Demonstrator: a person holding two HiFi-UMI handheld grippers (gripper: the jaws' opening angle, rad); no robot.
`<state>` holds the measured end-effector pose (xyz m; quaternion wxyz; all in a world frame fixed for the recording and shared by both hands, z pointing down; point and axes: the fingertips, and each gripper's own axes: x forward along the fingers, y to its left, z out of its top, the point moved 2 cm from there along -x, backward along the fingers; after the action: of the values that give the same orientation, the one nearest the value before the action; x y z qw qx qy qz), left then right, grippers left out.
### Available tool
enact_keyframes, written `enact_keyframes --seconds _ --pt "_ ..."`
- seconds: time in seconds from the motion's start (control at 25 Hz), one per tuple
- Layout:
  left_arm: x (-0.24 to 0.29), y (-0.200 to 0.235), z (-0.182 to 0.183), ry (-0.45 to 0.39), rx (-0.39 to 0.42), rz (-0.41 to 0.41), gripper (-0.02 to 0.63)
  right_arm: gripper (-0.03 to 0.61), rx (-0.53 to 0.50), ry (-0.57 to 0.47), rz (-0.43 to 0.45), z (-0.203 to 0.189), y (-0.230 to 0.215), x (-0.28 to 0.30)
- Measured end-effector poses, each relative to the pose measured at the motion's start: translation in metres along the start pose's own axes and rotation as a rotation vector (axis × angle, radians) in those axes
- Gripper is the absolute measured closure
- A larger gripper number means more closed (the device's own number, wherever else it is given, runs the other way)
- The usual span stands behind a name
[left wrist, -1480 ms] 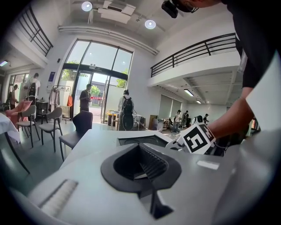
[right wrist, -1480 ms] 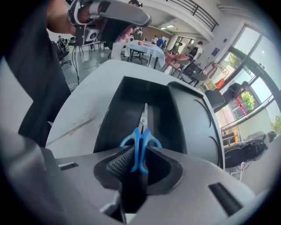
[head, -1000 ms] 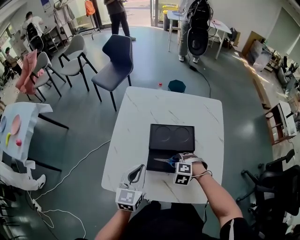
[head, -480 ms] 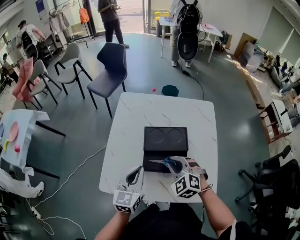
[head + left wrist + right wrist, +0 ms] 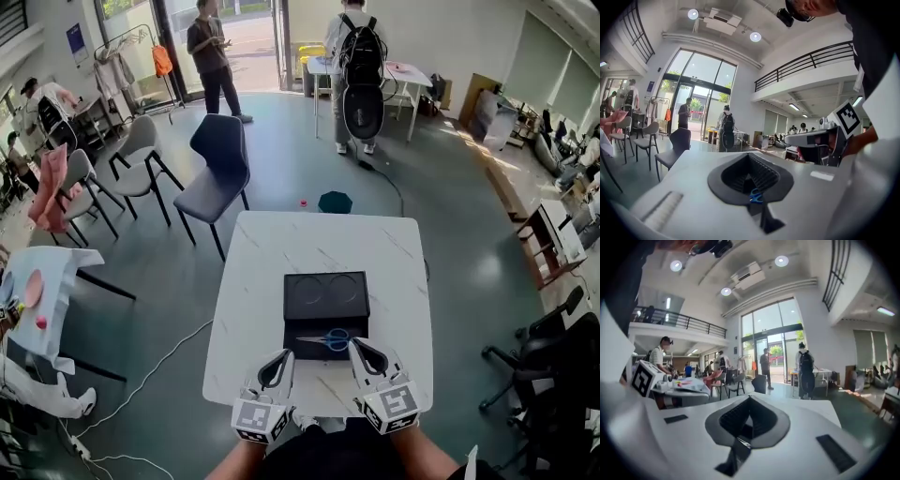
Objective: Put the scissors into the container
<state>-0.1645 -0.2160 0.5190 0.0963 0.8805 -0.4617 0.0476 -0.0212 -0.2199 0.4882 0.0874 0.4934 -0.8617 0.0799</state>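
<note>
At the near edge of the desk (image 5: 246, 281) the left tool (image 5: 277, 362) hovers with its jaws together and nothing in them, pointing toward the black container (image 5: 292, 319). The scissors (image 5: 330, 340) lie flat in the container's near section, blue handles to the right and blades to the left, touched by neither tool. To the right, the right tool (image 5: 364, 352) is closing down to shut, with nothing between its jaws, just short of the container's front wall. To my eye the placing is done. What counts now is a clean retreat: draw both tools straight back without nudging the container, and check that the blades sit fully inside rather than resting on the rim.
</note>
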Motion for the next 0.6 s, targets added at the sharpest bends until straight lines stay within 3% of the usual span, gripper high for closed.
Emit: enact_keyframes --seconds 0.08,0.16,0.32,0.6 --pt "0.003 -0.004 0.003 -0.002 0.016 -0.009 0.604 0.569 0.084 -0.029 -0.049 -0.001 -0.009 -0.009" --pt "0.007 -0.007 0.007 -0.008 0.030 -0.016 0.604 0.569 0.102 -0.041 -0.099 -0.002 -0.016 -0.015" --pt "0.012 -0.012 0.016 -0.028 0.056 -0.024 0.603 0.571 0.025 -0.065 -0.139 0.007 -0.018 -0.024" --pt "0.016 -0.015 0.017 -0.032 0.082 -0.020 0.604 0.572 -0.050 -0.053 -0.126 0.004 -0.010 -0.022"
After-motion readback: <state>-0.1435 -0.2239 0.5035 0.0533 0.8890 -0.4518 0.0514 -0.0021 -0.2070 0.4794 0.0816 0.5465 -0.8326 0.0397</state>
